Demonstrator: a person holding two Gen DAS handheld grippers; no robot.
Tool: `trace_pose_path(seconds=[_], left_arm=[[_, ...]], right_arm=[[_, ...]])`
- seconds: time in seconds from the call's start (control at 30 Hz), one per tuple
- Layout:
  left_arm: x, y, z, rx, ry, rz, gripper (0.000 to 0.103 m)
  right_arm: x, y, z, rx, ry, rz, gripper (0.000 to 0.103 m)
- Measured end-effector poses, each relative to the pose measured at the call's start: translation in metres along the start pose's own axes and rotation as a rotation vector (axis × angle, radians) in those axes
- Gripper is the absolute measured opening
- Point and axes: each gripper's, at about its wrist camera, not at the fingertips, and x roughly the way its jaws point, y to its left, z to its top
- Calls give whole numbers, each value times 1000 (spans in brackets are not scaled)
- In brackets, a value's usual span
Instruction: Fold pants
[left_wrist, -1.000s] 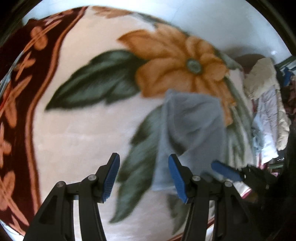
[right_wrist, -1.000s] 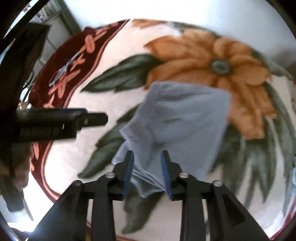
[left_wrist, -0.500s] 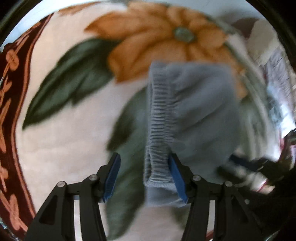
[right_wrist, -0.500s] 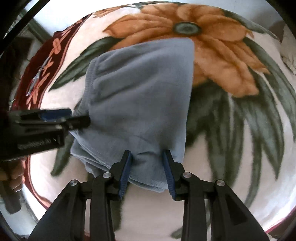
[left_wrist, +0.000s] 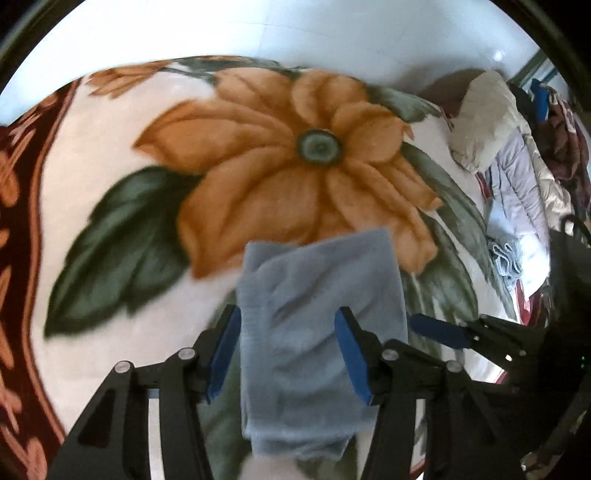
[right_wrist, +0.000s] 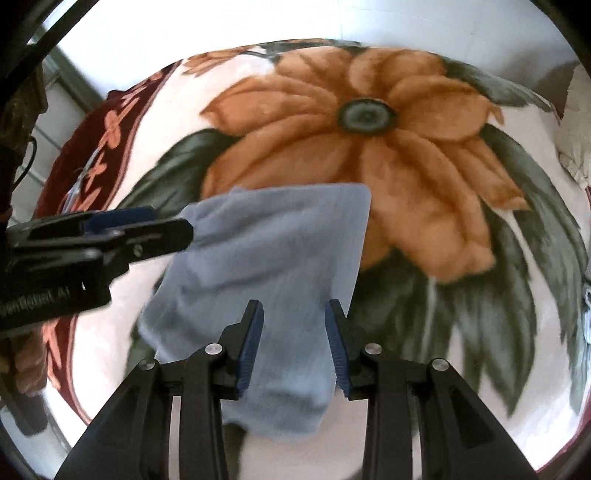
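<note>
The grey-blue pants (left_wrist: 314, 317) lie folded into a compact rectangle on the flowered blanket (left_wrist: 110, 155); they also show in the right wrist view (right_wrist: 273, 266). My left gripper (left_wrist: 286, 350) is open, its blue pads straddling the near end of the bundle from above. My right gripper (right_wrist: 293, 345) is open too, its pads a little apart over the near edge of the pants. The right gripper shows at the lower right of the left view (left_wrist: 443, 332), and the left gripper at the left of the right view (right_wrist: 122, 229).
The blanket has a large orange flower (right_wrist: 362, 110) and a dark red border (left_wrist: 14, 258). A heap of clothes and quilted fabric (left_wrist: 517, 166) lies at the right edge. A white wall (left_wrist: 295, 29) stands behind the bed.
Both grippers have pulled back and up from the pants, which now look smaller and lie flat. The left pads now straddle the bundle's near end.
</note>
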Motion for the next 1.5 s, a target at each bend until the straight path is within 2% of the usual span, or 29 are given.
trace_pose_path(seconds=[0.03, 0.1, 0.17, 0.2, 0.27, 0.5, 0.57, 0.63, 0.77, 1.0, 1.03, 1.07, 1.1, 1.17, 1.27, 1.5], left_arm=[[8, 1, 3, 1, 8, -1, 42], [30, 3, 10, 1, 28, 1, 41], [53, 11, 10, 6, 66, 33, 41], [59, 13, 8, 13, 75, 51, 41], [68, 16, 8, 23, 94, 61, 52], [46, 33, -3, -39, 105, 32, 56], [40, 40, -14, -79, 123, 10, 59], [36, 41, -23, -110, 146, -14, 59], [46, 43, -43, -165, 183, -54, 61], [63, 46, -53, -235, 181, -86, 68], [63, 46, -54, -244, 181, -96, 63], [64, 44, -54, -256, 183, -125, 47], [64, 43, -55, -275, 188, -156, 44], [60, 40, -56, -288, 176, -143, 37], [45, 36, -57, -294, 146, -143, 31], [-15, 43, -78, -367, 74, -114, 29]], right_arm=[[8, -3, 3, 14, 3, -1, 35], [22, -6, 4, 36, 25, -4, 35], [33, -10, 4, 51, 39, -9, 35], [36, -10, 4, 49, 44, -14, 35], [37, -11, 4, 44, 47, -17, 35], [3, -22, -9, 156, 32, 33, 36], [3, -28, -20, 206, 57, 40, 50], [10, -34, -31, 248, 93, 56, 53], [33, -43, -48, 369, 161, 197, 53], [47, -31, -48, 324, 173, 166, 57], [46, -31, -48, 322, 176, 165, 54], [45, -31, -47, 320, 178, 164, 47], [42, -30, -46, 318, 176, 166, 44], [33, -23, -43, 287, 162, 160, 30], [14, -3, -37, 198, 135, 123, 24], [-31, 51, -38, 52, 100, 178, 23]])
